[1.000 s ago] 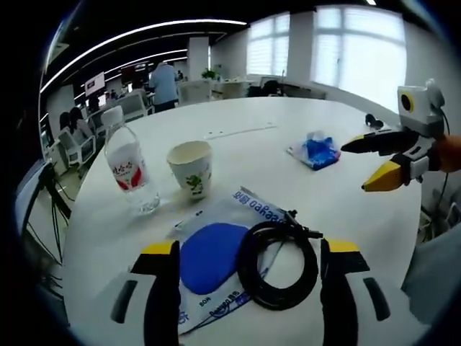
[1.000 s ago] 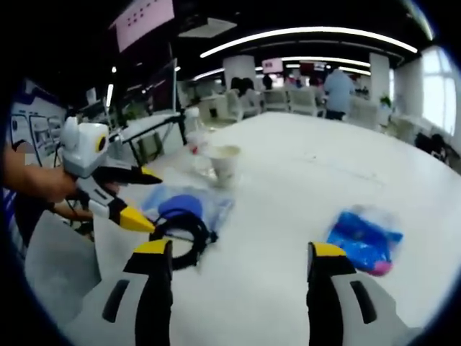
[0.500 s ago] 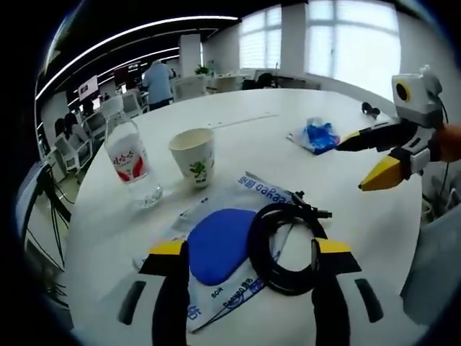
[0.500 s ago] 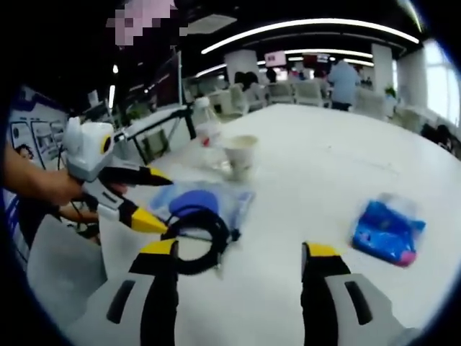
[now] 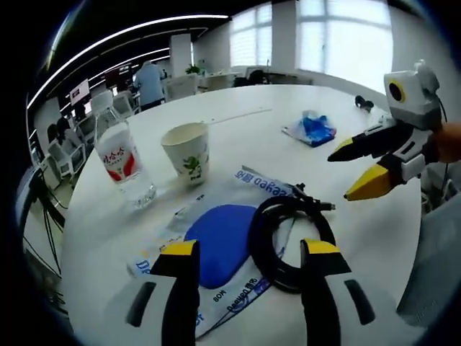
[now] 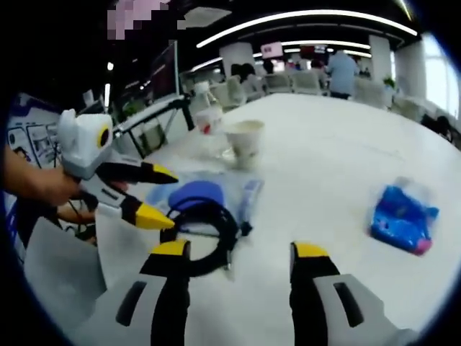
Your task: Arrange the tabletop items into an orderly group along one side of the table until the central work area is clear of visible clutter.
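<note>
A black coiled cable lies partly on a clear bag holding a blue pad near the round white table's edge. Behind them stand a paper cup and a water bottle; a blue packet lies farther off. My left gripper is open, its jaws framing the cable and bag with nothing held. My right gripper comes in from the right, open and empty. In the right gripper view, my right gripper faces the cable, the left gripper, the pad, the cup, the bottle and the packet.
A thin white strip lies on the far part of the table, and a small dark item sits near its far right rim. Office chairs and a standing person are beyond the table. A hand holds the left gripper.
Both gripper jaws stand a little closer together than before. The right gripper has drawn nearer to the cable and bag. The items on the table have not moved.
</note>
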`<state>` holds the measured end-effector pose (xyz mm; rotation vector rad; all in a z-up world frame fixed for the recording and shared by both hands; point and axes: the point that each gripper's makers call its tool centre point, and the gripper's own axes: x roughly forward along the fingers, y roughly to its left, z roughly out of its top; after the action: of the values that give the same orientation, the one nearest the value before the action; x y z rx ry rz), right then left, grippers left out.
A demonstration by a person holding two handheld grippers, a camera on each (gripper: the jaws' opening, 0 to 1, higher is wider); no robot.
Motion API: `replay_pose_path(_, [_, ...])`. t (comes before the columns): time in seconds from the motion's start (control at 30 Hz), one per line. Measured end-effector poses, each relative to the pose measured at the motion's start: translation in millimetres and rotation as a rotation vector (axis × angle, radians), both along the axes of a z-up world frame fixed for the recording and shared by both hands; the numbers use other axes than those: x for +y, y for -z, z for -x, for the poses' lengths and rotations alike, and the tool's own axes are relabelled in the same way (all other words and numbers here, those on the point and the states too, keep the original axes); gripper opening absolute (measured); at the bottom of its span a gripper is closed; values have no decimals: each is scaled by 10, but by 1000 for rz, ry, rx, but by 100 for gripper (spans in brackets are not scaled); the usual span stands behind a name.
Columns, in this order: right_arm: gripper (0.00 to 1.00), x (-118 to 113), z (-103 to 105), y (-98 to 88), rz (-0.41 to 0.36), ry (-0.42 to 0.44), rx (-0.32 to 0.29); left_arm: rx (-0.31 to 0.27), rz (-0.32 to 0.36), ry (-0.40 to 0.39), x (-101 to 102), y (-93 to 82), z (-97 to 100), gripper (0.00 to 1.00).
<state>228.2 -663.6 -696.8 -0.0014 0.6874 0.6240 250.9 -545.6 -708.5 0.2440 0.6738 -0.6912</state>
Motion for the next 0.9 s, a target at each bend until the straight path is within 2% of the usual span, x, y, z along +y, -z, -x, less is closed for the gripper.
replay_pose_path(0.4, [35,206,45,193,13,14,49,43,9,12,35,102,18,43])
replay_pose_path(0.9, [28,310,26,300,21,32,69,60,18,54,-55,161,31,33])
